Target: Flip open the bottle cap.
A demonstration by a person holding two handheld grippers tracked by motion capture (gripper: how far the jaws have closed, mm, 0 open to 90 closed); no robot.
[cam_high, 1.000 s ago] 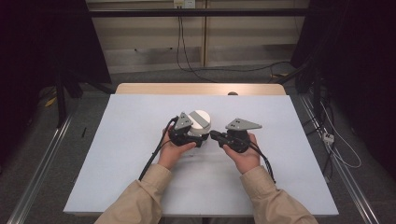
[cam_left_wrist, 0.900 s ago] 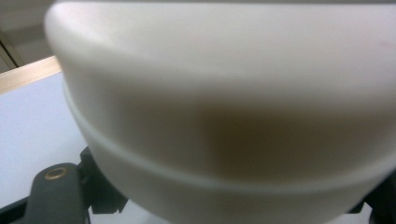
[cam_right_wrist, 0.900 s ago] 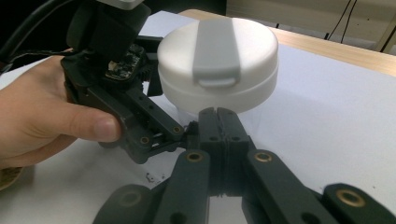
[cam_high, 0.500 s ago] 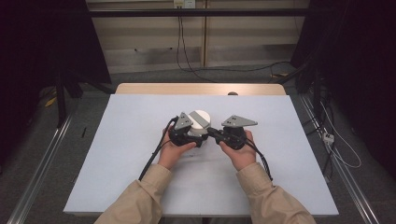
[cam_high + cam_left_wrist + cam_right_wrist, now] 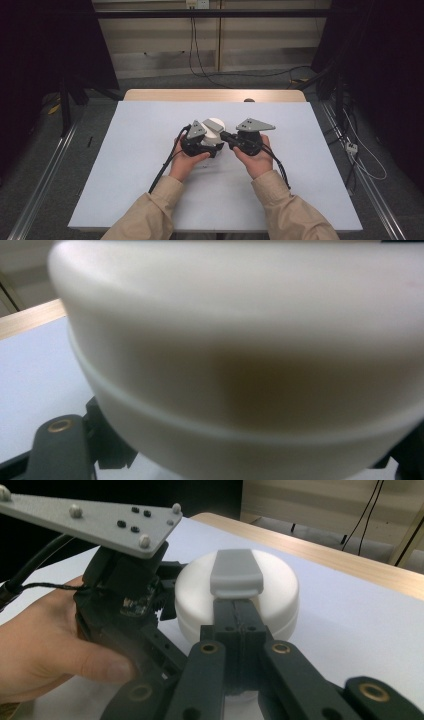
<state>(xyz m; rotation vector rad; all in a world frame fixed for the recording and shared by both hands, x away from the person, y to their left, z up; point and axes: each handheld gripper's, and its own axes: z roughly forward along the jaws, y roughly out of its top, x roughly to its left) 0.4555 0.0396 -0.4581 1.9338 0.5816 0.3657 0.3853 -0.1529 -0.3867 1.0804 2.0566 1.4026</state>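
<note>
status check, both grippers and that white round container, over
Left gripper clamped around white round container. Right gripper shut, jaws together, grey pads lying on container's lid. White table around it, nothing in the way.

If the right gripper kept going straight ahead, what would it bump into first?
The right gripper would meet the round white container at once; its shut jaws already lie against its top. The left gripper sits at the container's far side.

round container (image 5: 215, 131): plain white, cream up close
left gripper (image 5: 202, 145): black body, grey plate with dark dots
right gripper (image 5: 236, 577): black jaws, grey tip, brass-coloured rivets
table (image 5: 135, 150): pale blue-white top, light wood edge
sleeves (image 5: 150, 215): plain tan
cables (image 5: 162, 170): black
</note>
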